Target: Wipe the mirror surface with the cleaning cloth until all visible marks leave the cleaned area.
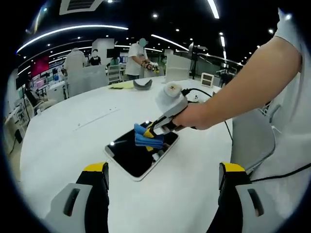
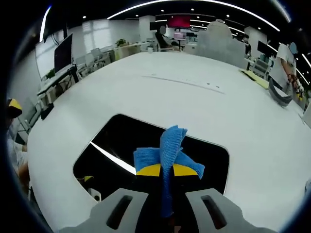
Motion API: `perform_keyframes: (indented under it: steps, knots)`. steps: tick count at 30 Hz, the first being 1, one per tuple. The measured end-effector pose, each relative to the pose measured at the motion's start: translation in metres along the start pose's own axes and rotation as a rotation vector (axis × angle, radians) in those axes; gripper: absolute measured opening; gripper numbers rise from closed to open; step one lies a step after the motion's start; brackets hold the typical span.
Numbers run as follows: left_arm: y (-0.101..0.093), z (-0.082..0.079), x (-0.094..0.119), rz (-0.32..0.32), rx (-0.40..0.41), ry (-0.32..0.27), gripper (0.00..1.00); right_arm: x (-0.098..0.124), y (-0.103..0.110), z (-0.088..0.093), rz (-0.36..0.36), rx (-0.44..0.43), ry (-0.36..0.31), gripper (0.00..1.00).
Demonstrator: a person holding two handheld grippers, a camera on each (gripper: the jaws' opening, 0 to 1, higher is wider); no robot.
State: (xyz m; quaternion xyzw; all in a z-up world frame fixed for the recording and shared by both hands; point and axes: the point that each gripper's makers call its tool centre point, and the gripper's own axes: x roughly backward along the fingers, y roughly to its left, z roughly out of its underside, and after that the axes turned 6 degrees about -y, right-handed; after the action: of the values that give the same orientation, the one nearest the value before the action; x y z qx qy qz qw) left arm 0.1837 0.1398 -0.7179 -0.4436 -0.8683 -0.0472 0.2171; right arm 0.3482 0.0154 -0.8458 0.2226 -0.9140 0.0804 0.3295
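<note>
In the left gripper view, your left gripper (image 1: 163, 187) hangs spread and empty above the white table (image 1: 63, 141), clear of the mirror (image 1: 141, 154), probably to leave wiping room. Your right gripper (image 1: 156, 130) presses the blue cloth (image 1: 146, 138) onto the glass.

In the right gripper view, the right gripper (image 2: 163, 171) pinches the cloth (image 2: 167, 151), bunched over the mirror (image 2: 121, 141) mid-table.

A broad white worktop (image 1: 63, 141) with a rounded edge carries a dark rectangular mirror (image 1: 131, 158) lying flat near its middle. At its far edge lie a grey curved object (image 1: 142, 84) and a yellow sheet (image 1: 121, 85).
</note>
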Motion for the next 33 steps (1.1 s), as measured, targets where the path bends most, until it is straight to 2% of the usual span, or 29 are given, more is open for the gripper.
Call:
perform_keyframes:
  steps: [14,33]
  knots:
    - [0.001,-0.003,0.003,0.004,0.005,-0.017,0.95,-0.011,0.039,-0.01,-0.082,0.062,-0.004,0.02]
    - [0.001,-0.002,0.001,0.018,0.026,-0.027,0.95,-0.017,0.078,-0.015,-0.201,0.162,0.001,0.02]
